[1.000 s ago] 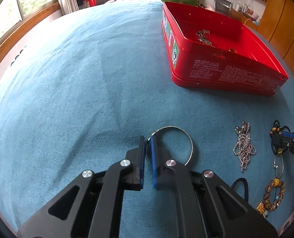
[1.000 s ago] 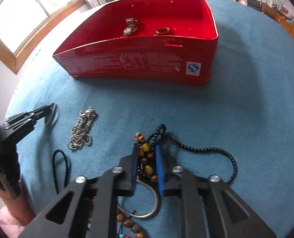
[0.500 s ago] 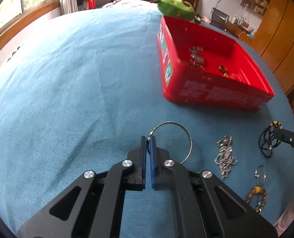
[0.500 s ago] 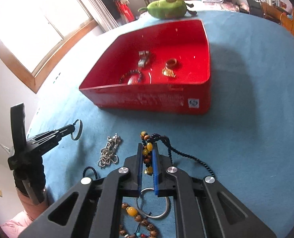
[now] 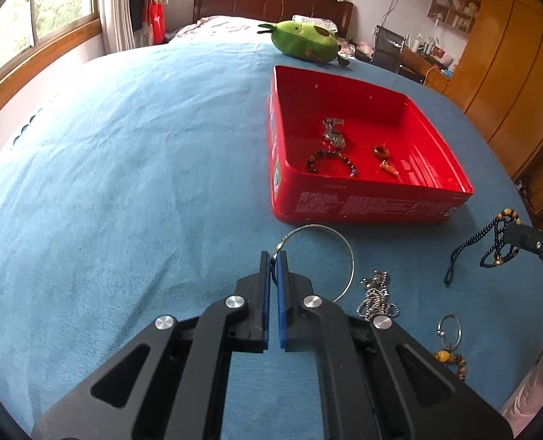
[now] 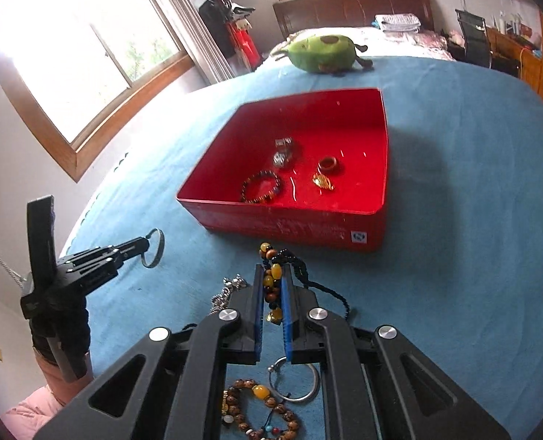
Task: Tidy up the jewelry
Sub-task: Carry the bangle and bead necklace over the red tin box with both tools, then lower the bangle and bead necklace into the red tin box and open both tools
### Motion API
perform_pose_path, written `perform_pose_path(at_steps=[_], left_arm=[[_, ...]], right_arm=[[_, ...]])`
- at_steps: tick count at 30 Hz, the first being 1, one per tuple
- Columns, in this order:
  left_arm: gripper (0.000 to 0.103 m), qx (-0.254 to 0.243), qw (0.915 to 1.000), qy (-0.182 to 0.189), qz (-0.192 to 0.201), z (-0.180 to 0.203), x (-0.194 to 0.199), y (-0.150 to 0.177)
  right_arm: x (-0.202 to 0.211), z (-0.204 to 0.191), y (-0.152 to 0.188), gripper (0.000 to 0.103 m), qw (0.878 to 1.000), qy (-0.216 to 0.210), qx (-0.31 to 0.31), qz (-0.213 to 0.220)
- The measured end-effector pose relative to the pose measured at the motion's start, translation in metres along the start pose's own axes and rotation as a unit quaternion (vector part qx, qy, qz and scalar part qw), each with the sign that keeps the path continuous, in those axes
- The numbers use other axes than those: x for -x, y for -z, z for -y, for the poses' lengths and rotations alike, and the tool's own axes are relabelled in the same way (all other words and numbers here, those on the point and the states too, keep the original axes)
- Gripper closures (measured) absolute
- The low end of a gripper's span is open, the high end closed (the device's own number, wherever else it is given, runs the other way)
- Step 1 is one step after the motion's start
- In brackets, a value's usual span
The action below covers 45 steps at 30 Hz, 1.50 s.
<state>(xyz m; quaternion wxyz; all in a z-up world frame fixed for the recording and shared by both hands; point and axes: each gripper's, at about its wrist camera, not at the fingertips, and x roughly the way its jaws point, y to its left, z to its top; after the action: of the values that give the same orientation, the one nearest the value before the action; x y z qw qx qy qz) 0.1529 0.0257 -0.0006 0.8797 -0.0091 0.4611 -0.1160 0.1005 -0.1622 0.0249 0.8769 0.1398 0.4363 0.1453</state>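
The red tin [image 5: 366,207] stood open-topped on the blue bedspread [image 5: 125,190], already holding a dark bead bracelet [image 6: 261,191], a small silver piece [image 6: 283,152], a brown ring [image 6: 327,164] and a gold charm [image 6: 323,181]; it evidently served as the collecting place for the jewelry. Just in front of its near wall, the left tongs [image 5: 273,260] were closed on the clasp end of a thin wire bangle [image 5: 321,256], whose hoop hung free to one side, a grip at the joint that probably kept the springy loop from slipping. The right tongs [image 6: 272,275] were clamped on a strand of amber and brown beads [image 6: 271,282], the attached black bead cord [image 6: 322,288] trailing down beside them. Both pieces appeared lifted clear of the cloth, which suggested transfer toward the tin as the step in hand.

Unsorted items lay near on the bedspread: a silver chain [image 5: 376,295] in a heap, a small metal ring [image 6: 294,379] and a brown bead string with one amber bead [image 6: 260,409], beneath the right tongs. A green plush toy [image 6: 321,54] rested well beyond the tin, apart from the work. Because the tin's walls stood up from the bedspread, each dangling piece would likely need to pass above the rim before release.
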Motion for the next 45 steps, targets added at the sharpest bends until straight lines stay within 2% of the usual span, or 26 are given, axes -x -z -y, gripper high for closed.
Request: perform_pose_path(at_steps=[10,16,21,27,33,40,45], left_arm=[[0.101,-0.019,0.9997,-0.001,0.014,0.014,0.021,-0.015],[0.101,-0.035,0.9988,-0.001,0.035,0.03,0.036,-0.042],[0.101,-0.041,0.9983,0.004,0.04,0.044,0.033,-0.068],[0.101,-0.039,0.9978,-0.002,0.054,0.057,0.018,-0.1],[0.101,-0.036,0.998,0.008,0.051,0.066,-0.009,-0.123],[0.101,-0.031,0.9991,0.008,0.027,0.066,-0.049,-0.135],[0.101,-0.025,0.9994,0.01,0.023,0.064,-0.064,-0.145]], right_arm=[[0.026,-0.016,-0.026,0.095,0.999,0.007,0.02,0.025],[0.04,-0.023,-0.054,0.095,0.999,0.007,0.029,0.046],[0.041,-0.026,-0.08,0.095,0.998,0.011,0.031,0.055],[0.029,-0.023,-0.112,0.095,0.997,0.021,0.03,0.067],[-0.001,-0.006,-0.134,0.095,0.998,0.02,0.013,0.056],[-0.034,0.015,-0.144,0.095,0.999,0.021,-0.007,0.046],[-0.05,0.025,-0.148,0.095,0.998,0.028,-0.01,0.053]])
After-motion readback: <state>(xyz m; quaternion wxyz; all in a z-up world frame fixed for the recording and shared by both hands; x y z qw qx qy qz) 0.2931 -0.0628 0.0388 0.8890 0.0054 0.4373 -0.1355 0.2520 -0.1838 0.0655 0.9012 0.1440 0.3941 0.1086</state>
